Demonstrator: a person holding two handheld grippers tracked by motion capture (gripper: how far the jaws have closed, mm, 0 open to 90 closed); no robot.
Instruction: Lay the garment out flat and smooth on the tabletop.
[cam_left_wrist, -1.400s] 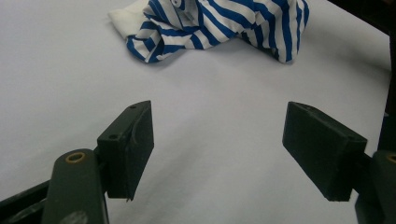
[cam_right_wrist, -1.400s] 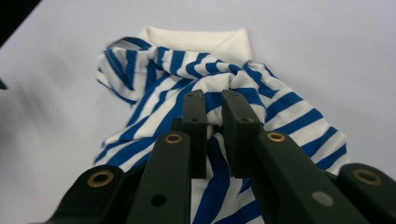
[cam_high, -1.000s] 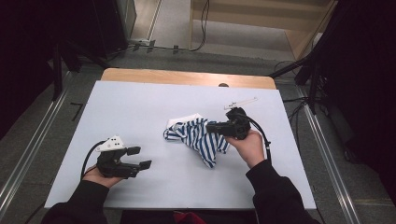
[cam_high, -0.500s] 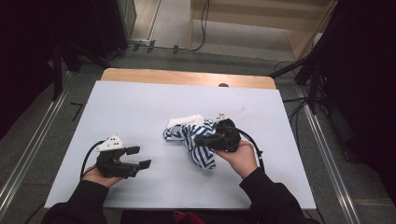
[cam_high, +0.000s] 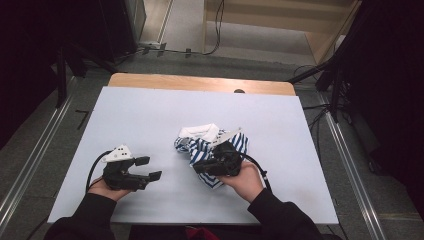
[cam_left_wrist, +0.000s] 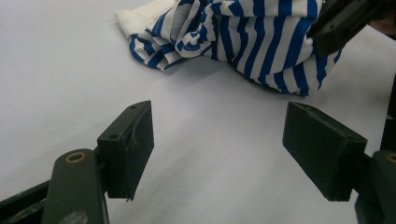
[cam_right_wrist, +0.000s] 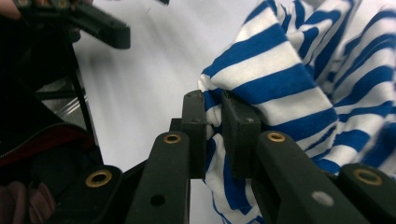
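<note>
Your right gripper (cam_high: 200, 167) clenched on the striped shirt (cam_high: 202, 147) mid-table (cam_high: 150, 107), your left gripper (cam_high: 148, 168) released, resting near the front edge.

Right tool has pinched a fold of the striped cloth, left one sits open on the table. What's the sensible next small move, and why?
Probably bring the open left tool forward to the striped cloth and pinch its near edge. The right tool is shut on one fold only, and the cloth lies bunched on the white table; spreading it likely needs a second hold.

The right gripper (cam_high: 202, 167) swings across the striped shirt (cam_high: 200, 150), nearer the person now. Its jaws pinch a fold, bunching the cloth tighter beneath them.
</note>
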